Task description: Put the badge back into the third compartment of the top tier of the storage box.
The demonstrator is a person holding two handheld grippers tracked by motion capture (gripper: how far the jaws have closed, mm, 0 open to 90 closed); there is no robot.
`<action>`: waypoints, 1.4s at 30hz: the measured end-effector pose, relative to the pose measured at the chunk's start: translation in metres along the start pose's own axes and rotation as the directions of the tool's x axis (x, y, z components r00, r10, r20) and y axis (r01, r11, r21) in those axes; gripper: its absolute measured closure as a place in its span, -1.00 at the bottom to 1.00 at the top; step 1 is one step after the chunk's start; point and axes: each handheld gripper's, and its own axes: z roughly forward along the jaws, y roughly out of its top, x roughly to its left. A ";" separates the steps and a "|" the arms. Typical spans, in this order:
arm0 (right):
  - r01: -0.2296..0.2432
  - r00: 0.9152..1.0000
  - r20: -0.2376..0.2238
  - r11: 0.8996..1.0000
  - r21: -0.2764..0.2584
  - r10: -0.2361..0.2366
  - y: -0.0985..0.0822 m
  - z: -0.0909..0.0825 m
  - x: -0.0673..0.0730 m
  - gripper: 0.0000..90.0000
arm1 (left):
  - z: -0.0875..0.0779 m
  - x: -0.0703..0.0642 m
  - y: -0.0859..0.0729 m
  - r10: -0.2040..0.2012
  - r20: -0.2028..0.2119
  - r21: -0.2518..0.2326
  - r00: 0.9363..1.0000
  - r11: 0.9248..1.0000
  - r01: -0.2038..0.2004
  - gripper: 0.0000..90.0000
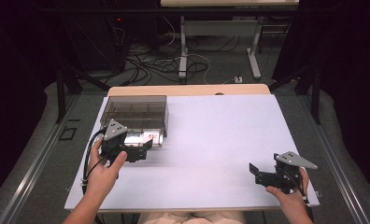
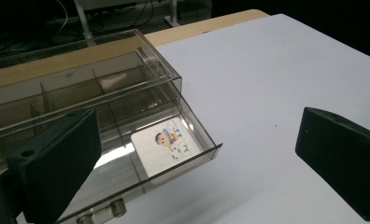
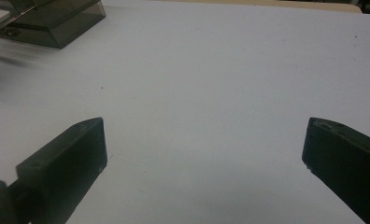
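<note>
A smoky clear plastic drawer box (image 1: 135, 112) stands at the table's far left, with its lower drawer (image 2: 183, 156) pulled out toward me. In the drawer's right compartment lies a white card with a cartoon figure (image 2: 168, 143). My left gripper (image 1: 143, 150) hovers just in front of the drawer, open, nothing between its jaws. The left gripper view looks between the jaws at the drawer and its small knob (image 2: 117, 207). My right gripper (image 1: 258, 173) is held open near the front right edge, over bare table, pointing left.
The white tabletop (image 1: 211, 140) stretches bare between the two grippers. A corner of the box (image 3: 52, 21) appears at the far left of the right gripper view. Behind the table are cables on the floor (image 1: 164, 63) and desk legs (image 1: 254, 51).
</note>
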 end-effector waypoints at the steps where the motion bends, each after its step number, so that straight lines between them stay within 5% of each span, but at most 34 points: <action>1: -0.010 1.000 0.000 1.000 -0.009 0.010 0.000 0.000 0.001 -1.00 | -0.002 0.001 -0.001 0.001 0.010 0.004 1.000 1.000 -0.002 -0.99; 13: 0.002 1.000 0.005 1.000 -0.015 -0.002 0.000 -0.004 0.000 -1.00 | -0.026 0.017 -0.024 -0.003 -0.017 -0.050 1.000 0.999 0.002 -0.95; 22: -0.005 1.000 0.007 1.000 -0.011 0.005 -0.001 -0.006 0.000 -1.00 | -0.037 0.041 -0.045 -0.054 -0.068 -0.062 0.996 0.997 0.050 -0.93; 26: -0.011 1.000 0.017 1.000 -0.023 0.011 -0.002 -0.005 0.000 -1.00 | -0.041 0.053 -0.056 -0.079 -0.092 -0.061 0.993 0.995 0.073 -0.93; 27: 0.006 1.000 0.005 1.000 0.027 -0.006 0.000 -0.009 -0.001 -1.00 | -0.042 0.056 -0.059 -0.091 -0.094 -0.066 0.991 0.994 0.084 -0.93; 34: -0.011 1.000 0.023 0.999 -0.035 0.012 -0.003 -0.006 0.000 -1.00 | -0.052 0.074 -0.078 -0.094 -0.128 -0.069 0.987 0.994 0.086 -0.93; 42: -0.009 1.000 0.018 1.000 0.001 0.009 -0.003 -0.009 -0.001 -1.00 | -0.061 0.092 -0.099 -0.137 -0.172 -0.060 0.976 0.990 0.128 -0.92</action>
